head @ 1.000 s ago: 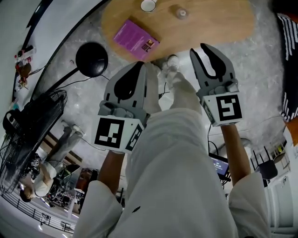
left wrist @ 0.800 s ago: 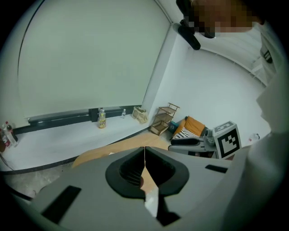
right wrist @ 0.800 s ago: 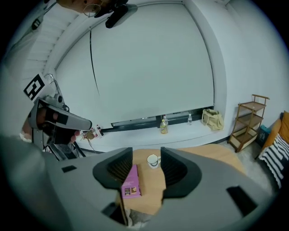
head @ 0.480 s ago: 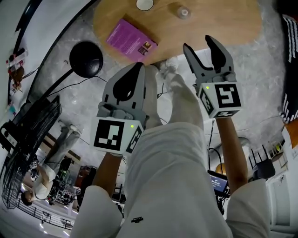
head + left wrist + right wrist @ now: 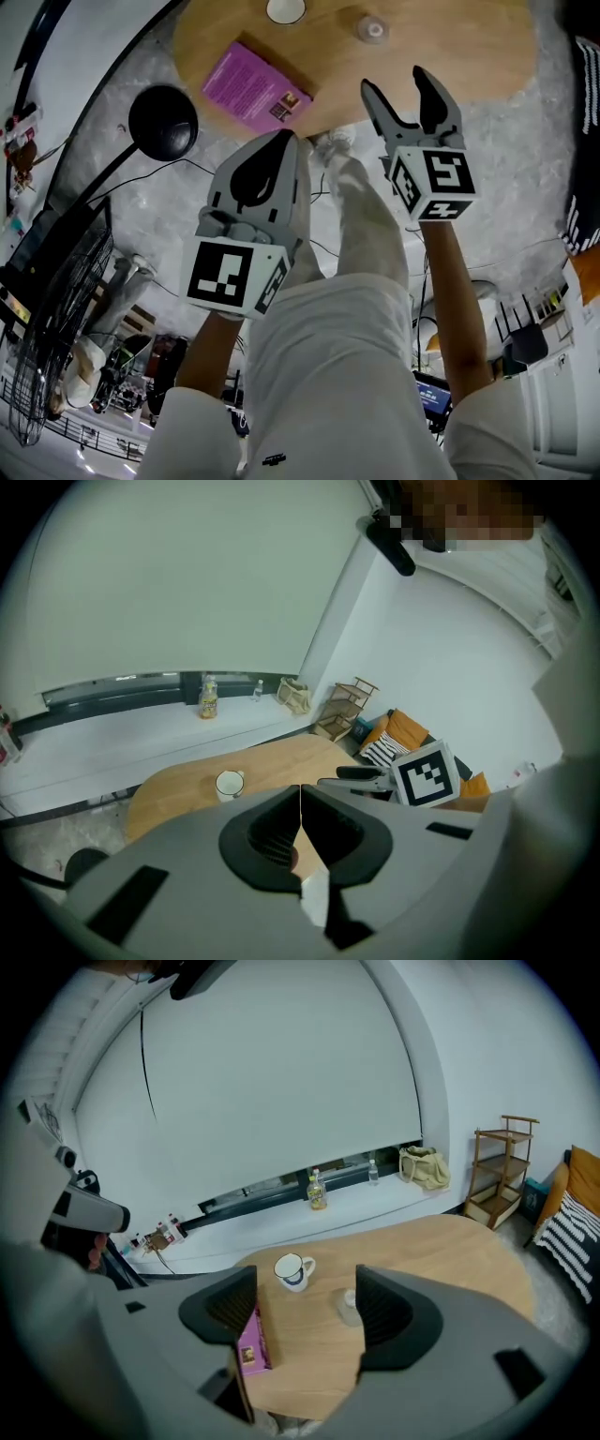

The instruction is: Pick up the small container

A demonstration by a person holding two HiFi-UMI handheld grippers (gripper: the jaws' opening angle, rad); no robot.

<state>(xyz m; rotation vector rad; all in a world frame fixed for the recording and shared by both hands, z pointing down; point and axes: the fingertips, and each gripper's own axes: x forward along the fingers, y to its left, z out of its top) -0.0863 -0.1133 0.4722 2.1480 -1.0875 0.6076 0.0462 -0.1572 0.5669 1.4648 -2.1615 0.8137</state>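
The small container (image 5: 372, 30), a clear little pot with a lid, stands on the round wooden table (image 5: 450, 47) at the far side. In the right gripper view the small container (image 5: 349, 1305) shows ahead on the table, close to the right jaw's inner edge. My right gripper (image 5: 397, 84) hovers over the table's near edge, well short of the container. Its jaws are opening and nothing is between them. My left gripper (image 5: 281, 150) is shut and empty, held over my legs short of the table. Its closed jaws (image 5: 300, 803) fill the left gripper view.
A white mug (image 5: 293, 1271) and a purple book (image 5: 253, 89) also lie on the table. A black round lamp base (image 5: 162, 122) and cables are on the floor at the left. A wooden shelf (image 5: 502, 1171) stands by the far wall.
The right gripper's jaws have spread from nearly shut to wide apart, and the gripper has reached forward to the table's edge. The left gripper has stayed shut.
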